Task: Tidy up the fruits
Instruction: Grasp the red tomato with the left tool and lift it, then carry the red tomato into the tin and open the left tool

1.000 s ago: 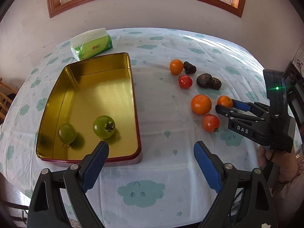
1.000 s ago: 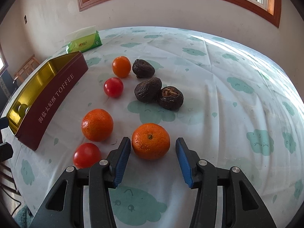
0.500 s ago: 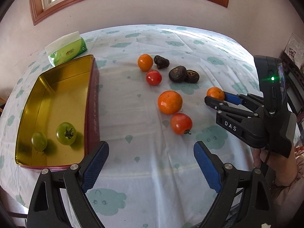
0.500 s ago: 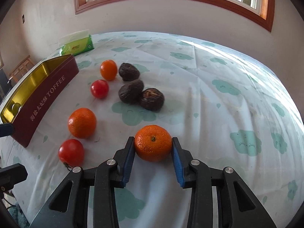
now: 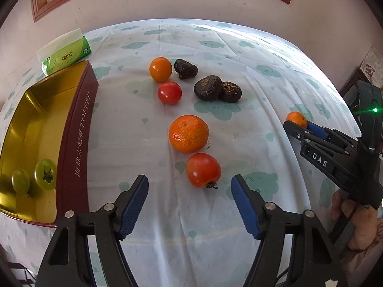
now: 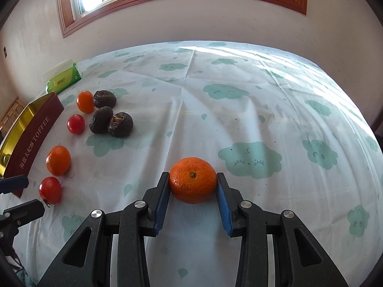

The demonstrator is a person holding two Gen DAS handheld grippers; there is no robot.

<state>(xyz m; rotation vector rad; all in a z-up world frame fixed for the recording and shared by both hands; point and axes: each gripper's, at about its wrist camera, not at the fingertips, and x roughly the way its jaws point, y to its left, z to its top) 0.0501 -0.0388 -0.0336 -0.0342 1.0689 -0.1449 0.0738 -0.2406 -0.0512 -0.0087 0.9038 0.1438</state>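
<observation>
Lower centre of the right wrist frame: mandarin pinched in right gripper jaws, off tabletop. Left gripper jaws spread near tomato. Risk: round rind slipping, rolling away.

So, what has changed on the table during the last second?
The right claw closed on the orange and carried it to the right, away from the other fruits. The left claw swung right, toward the red tomato, still open. The other fruits and the tin stayed put.
</observation>
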